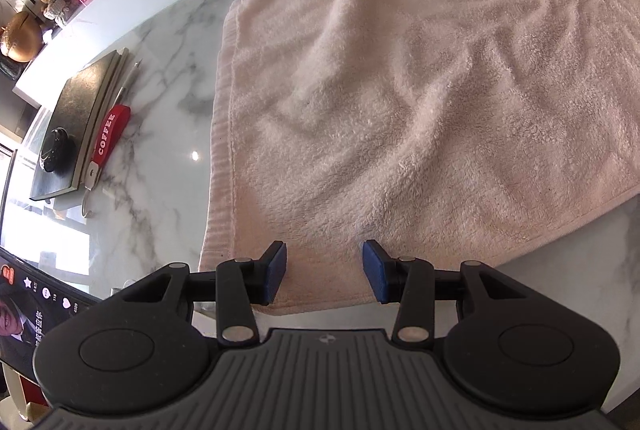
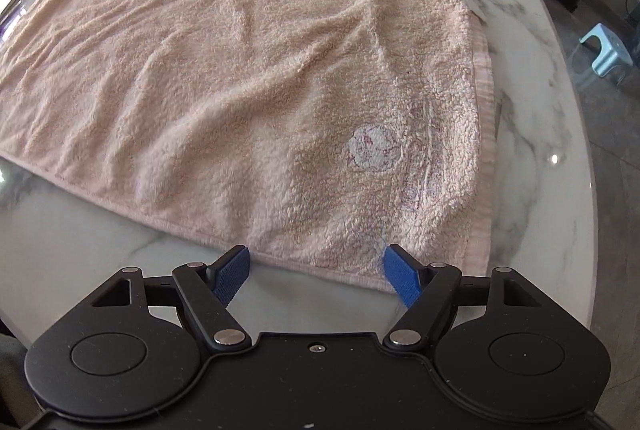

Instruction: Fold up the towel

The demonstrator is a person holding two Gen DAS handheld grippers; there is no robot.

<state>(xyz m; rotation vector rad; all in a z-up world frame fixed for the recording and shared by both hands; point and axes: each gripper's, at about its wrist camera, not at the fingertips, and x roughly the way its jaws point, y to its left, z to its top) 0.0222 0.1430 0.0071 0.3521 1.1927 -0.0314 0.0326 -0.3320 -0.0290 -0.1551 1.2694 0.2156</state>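
Inspector: Your left gripper (image 1: pixel 324 272) points steeply down, jaws apart, straddling the near hem of the towel (image 1: pixel 420 90) spread on the marble surface (image 1: pixel 160 78).

Operator: Right?

Inspector: Right gripper (image 2: pixel 316 276), jaws wide apart, nothing clamped, over the near right corner.

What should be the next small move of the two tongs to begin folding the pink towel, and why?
Probably lower both a little further and close them on the near hem. The towel lies spread flat on the marble table. The left tongs and the right tongs are open, each above a near corner, and neither pinches any cloth yet.
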